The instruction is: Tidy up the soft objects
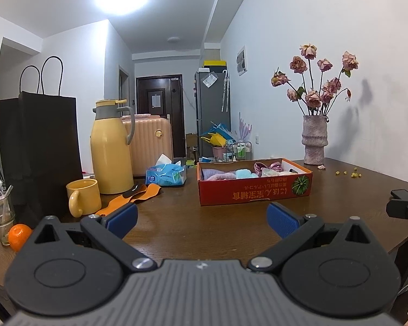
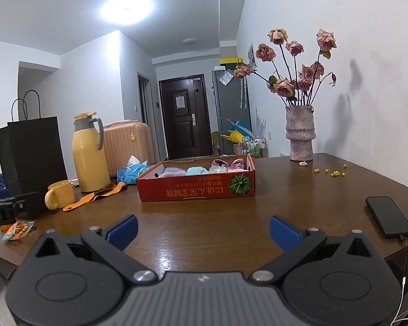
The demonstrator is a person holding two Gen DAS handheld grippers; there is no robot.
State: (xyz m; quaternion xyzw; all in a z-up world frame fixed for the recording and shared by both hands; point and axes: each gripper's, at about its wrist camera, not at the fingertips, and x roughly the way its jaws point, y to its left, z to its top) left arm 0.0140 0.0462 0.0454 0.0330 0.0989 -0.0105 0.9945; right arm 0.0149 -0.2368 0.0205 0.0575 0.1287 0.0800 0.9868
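- The orange strap (image 1: 138, 197) lay flat on the table (image 1: 204, 231), ahead and to the left of both tools, its long axis running from near-left to far-right, beside the yellow mug (image 1: 84, 197).
- The left tool (image 1: 202, 221) hovered low over the table edge, level and facing forward, its jaws spread wide and empty; by my judgement it was the nearer one to the strap.
- The red box (image 1: 254, 190) sat straight ahead of the left tool, well apart, long side facing it, already holding folded soft pieces.
- The right tool (image 2: 204, 231) was likewise released and empty, level, with the box ahead and slightly left.
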